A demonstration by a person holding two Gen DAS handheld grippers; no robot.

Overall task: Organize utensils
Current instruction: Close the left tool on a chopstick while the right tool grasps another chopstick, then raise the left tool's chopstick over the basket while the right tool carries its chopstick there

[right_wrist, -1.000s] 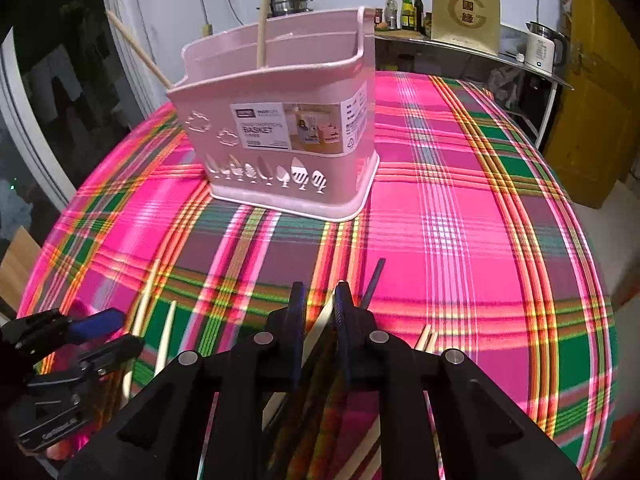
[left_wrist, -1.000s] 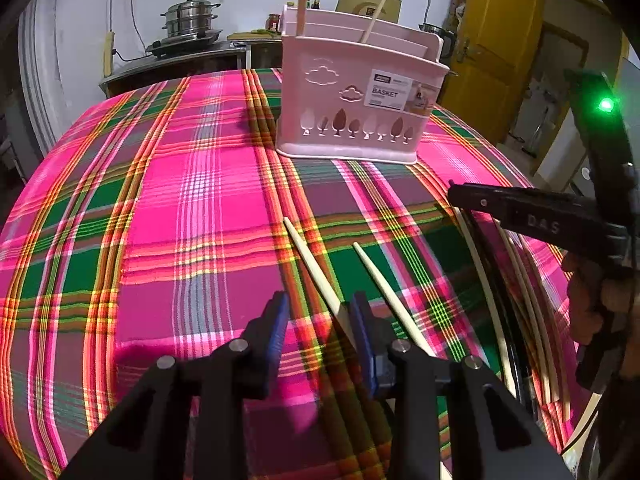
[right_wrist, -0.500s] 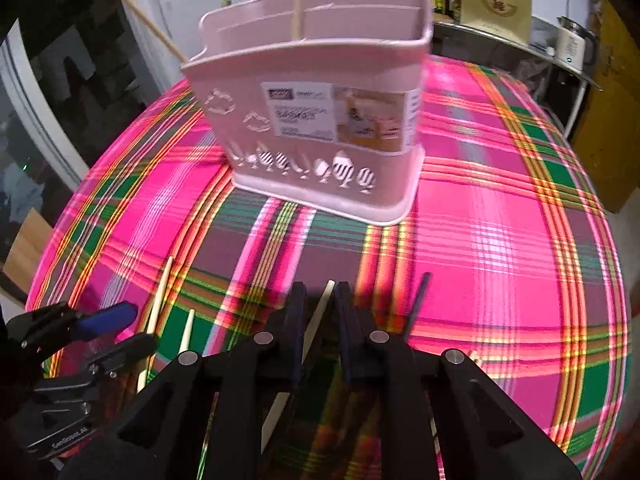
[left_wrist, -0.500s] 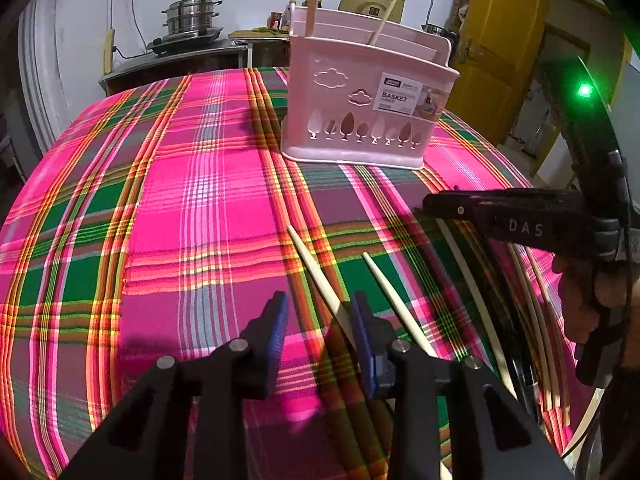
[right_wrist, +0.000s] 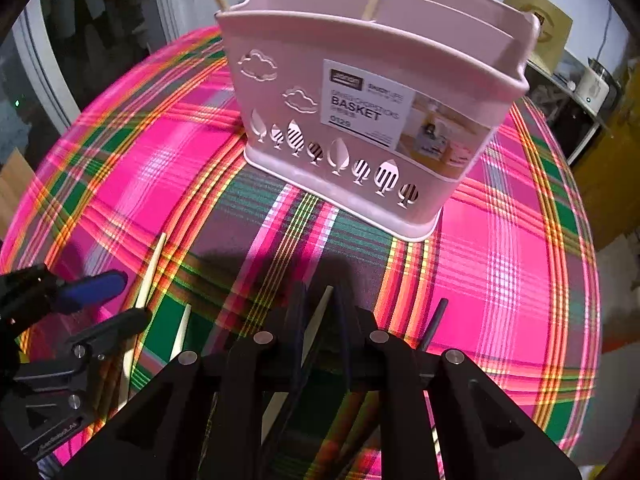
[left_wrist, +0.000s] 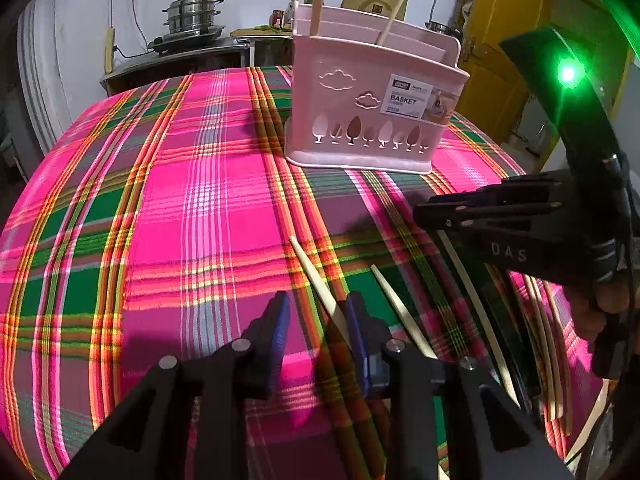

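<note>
A pink utensil basket (left_wrist: 368, 112) stands on the plaid tablecloth (left_wrist: 180, 208) with two chopsticks upright in it; it looms close in the right wrist view (right_wrist: 360, 92). My right gripper (right_wrist: 318, 308) is shut on a pale chopstick (right_wrist: 320, 312) and holds it above the cloth, just short of the basket; it shows at the right of the left wrist view (left_wrist: 424, 214). My left gripper (left_wrist: 316, 320) is open over two pale chopsticks (left_wrist: 316, 276) that lie on the cloth; it also shows in the right wrist view (right_wrist: 116, 300).
More chopsticks (left_wrist: 540, 320) lie along the table's right edge, and a dark one (right_wrist: 434, 320) lies beside my right gripper. A counter with steel pots (left_wrist: 192, 20) stands behind the table. A yellow door (left_wrist: 512, 40) is at the back right.
My right gripper has risen and moved toward the basket with the chopstick in it. My left gripper has barely moved and stays open.
</note>
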